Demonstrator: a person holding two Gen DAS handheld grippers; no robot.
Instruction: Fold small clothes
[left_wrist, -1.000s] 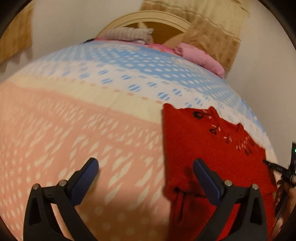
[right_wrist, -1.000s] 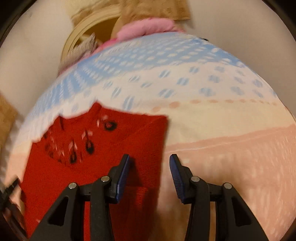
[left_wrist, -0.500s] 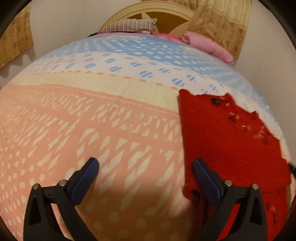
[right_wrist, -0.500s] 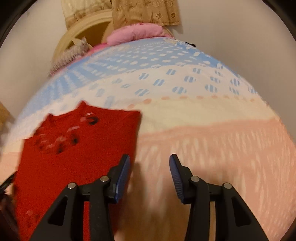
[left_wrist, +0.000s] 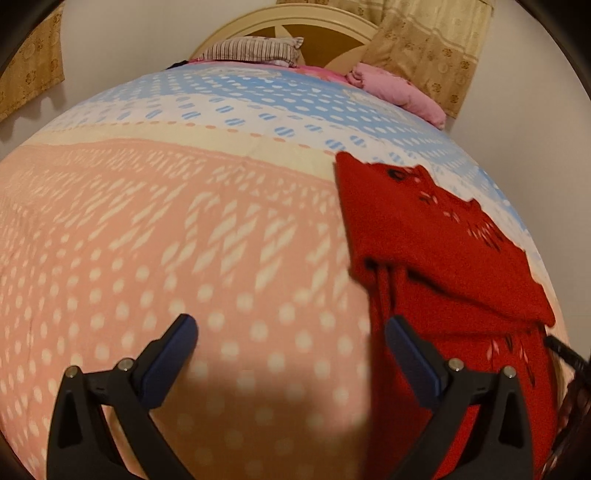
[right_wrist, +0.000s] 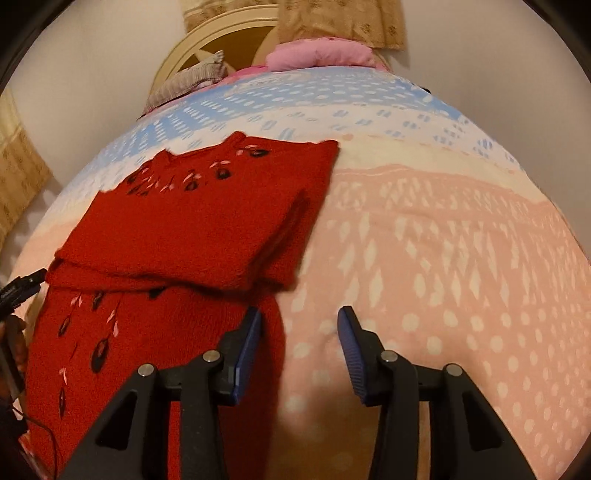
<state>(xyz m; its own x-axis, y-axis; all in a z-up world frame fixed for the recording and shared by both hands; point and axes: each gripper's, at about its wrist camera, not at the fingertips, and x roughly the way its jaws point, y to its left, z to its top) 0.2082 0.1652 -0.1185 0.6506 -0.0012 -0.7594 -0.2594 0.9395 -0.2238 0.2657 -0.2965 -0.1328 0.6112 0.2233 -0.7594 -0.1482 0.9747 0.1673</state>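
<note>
A red knitted garment (left_wrist: 443, 251) with dark and pink embroidery lies on the bed, its upper part folded down over its lower part. In the left wrist view it fills the right side; in the right wrist view the garment (right_wrist: 192, 229) fills the left side. My left gripper (left_wrist: 291, 343) hangs wide open over the pink bedspread, its right finger beside the garment's left edge. On my right gripper (right_wrist: 299, 332) the jaws are closing with nothing between them; its left finger is over the garment's right edge.
The patterned bedspread (left_wrist: 147, 221) runs pink, cream and blue toward a rounded headboard (left_wrist: 306, 22). A striped pillow (left_wrist: 251, 50) and a pink bundle (left_wrist: 399, 92) lie at the head. A curtain (left_wrist: 436, 44) hangs behind. A black cable (right_wrist: 18, 291) is at the garment's left.
Both grippers have slid outward off the garment, the left one leftward and the right one rightward. More of the garment's lower part now shows. The garment itself lies still.
</note>
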